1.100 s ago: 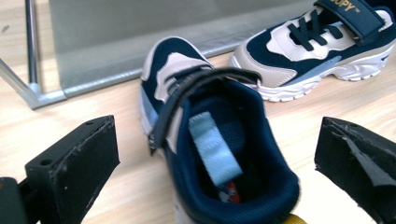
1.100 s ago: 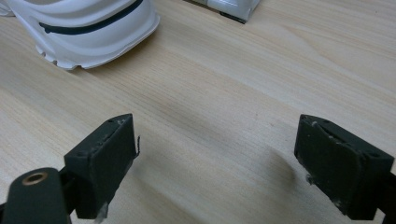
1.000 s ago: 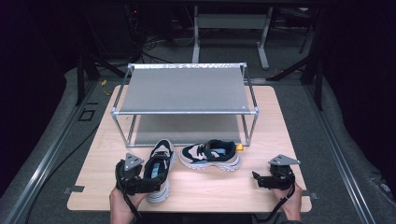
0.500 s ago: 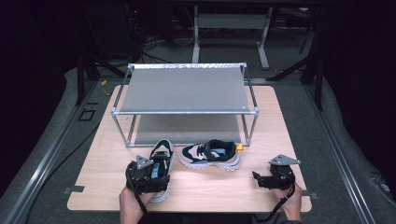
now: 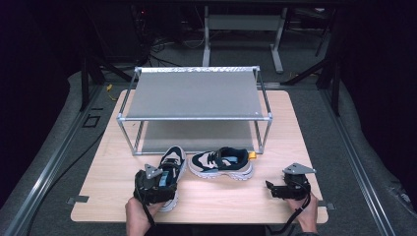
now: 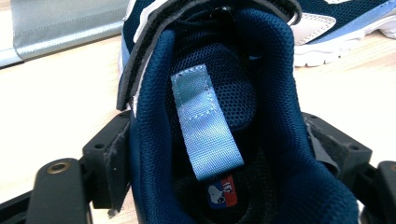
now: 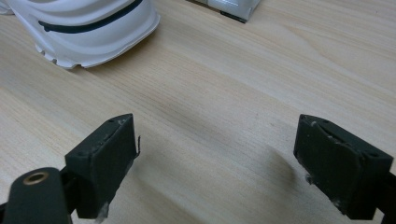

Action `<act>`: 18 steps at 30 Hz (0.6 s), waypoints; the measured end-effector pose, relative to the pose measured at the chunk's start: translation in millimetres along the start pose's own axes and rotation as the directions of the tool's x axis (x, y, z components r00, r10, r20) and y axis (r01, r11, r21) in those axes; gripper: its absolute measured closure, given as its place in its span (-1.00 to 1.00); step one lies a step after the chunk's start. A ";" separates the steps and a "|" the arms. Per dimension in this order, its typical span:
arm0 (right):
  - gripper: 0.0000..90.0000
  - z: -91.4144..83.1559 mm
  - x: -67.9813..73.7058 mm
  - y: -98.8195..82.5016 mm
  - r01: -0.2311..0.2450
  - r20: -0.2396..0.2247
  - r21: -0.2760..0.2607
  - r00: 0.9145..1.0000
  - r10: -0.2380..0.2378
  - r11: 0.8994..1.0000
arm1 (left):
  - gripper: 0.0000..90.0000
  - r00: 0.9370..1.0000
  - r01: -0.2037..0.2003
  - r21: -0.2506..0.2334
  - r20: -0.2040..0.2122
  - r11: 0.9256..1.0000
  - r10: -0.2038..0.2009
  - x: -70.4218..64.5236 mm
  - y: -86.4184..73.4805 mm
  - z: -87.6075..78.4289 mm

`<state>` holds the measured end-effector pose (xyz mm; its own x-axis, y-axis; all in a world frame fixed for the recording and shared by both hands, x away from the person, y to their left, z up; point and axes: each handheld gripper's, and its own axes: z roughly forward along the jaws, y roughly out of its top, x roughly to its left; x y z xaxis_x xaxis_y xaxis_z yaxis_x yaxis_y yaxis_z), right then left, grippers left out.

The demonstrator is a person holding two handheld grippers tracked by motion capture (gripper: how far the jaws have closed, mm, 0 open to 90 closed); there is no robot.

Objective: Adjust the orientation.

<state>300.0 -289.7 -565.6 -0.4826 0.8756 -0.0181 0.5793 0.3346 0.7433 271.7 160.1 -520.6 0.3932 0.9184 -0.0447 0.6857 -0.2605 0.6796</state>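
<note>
A navy, white and light-blue shoe (image 5: pixel 173 161) stands on the wooden table (image 5: pixel 113 196) with its toe toward the rack. My left gripper (image 5: pixel 163 186) has its jaws on either side of the heel. They have just been closing, and the pads (image 6: pixel 114 158) press the heel collar of the shoe (image 6: pixel 210 93) from both sides. A matching second shoe (image 5: pixel 221 163) lies sideways just right of the first. At the table's front right my right gripper (image 5: pixel 269 188) rests open with bare wood between its fingers (image 7: pixel 105 158).
A two-shelf metal rack (image 5: pixel 196 93) with grey shelves fills the back half of the table. The white sole of the second shoe (image 7: pixel 88 28) lies ahead of the right gripper. Bare wood extends along the front edge between my hands.
My left gripper moved right and down from beside the shoe onto its heel, and its jaws narrowed around the heel. The right gripper stayed still.
</note>
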 end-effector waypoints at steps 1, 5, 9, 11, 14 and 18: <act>-0.72 1.5 -1.7 -0.7 -0.004 -0.057 -0.025 0.998 0.003 1.000 | -0.51 1.000 -0.004 0.003 0.002 1.000 0.004 0.4 0.6 -0.5; -0.72 1.5 -1.8 -0.8 -0.005 -0.058 -0.026 0.998 0.004 1.000 | -0.46 1.000 -0.011 0.002 0.003 1.000 0.011 0.4 0.5 -1.4; -0.72 1.3 -1.8 -0.8 -0.005 -0.056 -0.027 0.998 0.004 1.000 | -0.45 1.000 -0.011 -0.004 0.001 1.000 0.011 0.3 -0.6 -3.8; -0.72 1.3 -1.8 -0.8 -0.005 -0.057 -0.028 0.998 0.003 1.000 | -0.45 1.000 -0.009 -0.022 0.001 1.000 0.009 1.0 -1.3 -7.7; -0.73 1.3 -1.8 -0.9 -0.006 -0.057 -0.029 0.998 0.004 1.000 | -0.44 1.000 -0.008 -0.043 0.004 0.999 0.008 1.9 0.1 -13.0; -0.73 1.1 -1.8 -0.9 -0.005 -0.055 -0.030 0.998 0.004 1.000 | -0.44 1.000 -0.010 -0.072 0.000 0.997 0.010 2.6 4.1 -19.5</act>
<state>301.2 -291.2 -566.9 -0.5160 0.8563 0.0218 0.5623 0.3194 0.7628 263.5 167.3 -503.6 0.4003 0.9156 -0.0381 0.6357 -0.2475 0.7312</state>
